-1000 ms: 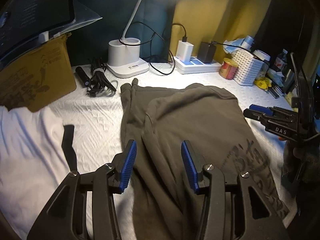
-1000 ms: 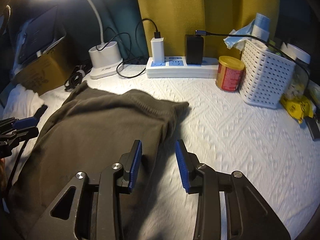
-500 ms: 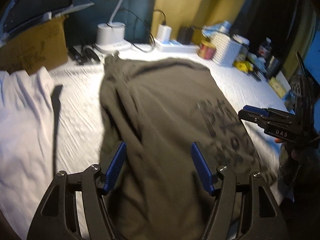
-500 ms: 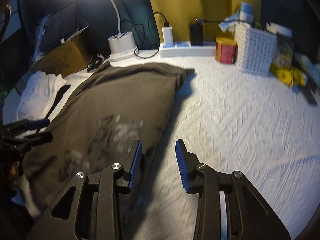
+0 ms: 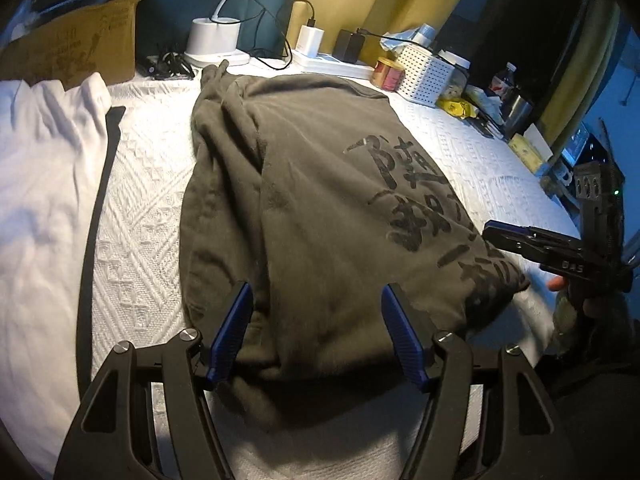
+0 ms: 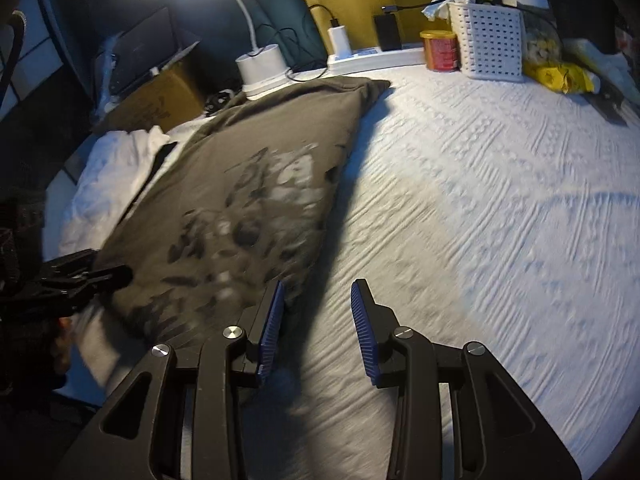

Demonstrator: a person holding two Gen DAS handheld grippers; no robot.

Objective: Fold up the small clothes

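Observation:
An olive-brown sweatshirt with black printed characters lies folded lengthwise on the white textured bed cover. My left gripper hovers over its near hem. The jaws are closing, with cloth lying under and between the blue pads, which do not press on it. In the right wrist view the sweatshirt fills the left half. My right gripper stands open over bare cover just off the sweatshirt's near right corner, holding nothing. Each gripper shows in the other's view: the right gripper and the left gripper.
A white garment and a black strap lie left of the sweatshirt. Along the back stand a cardboard box, a lamp base, a power strip, a red can and a white basket.
Both grippers have pulled back along the sweatshirt toward its near end, so more of it and its print shows. The left jaws stand wider than a second ago. Nothing was taken hold of.

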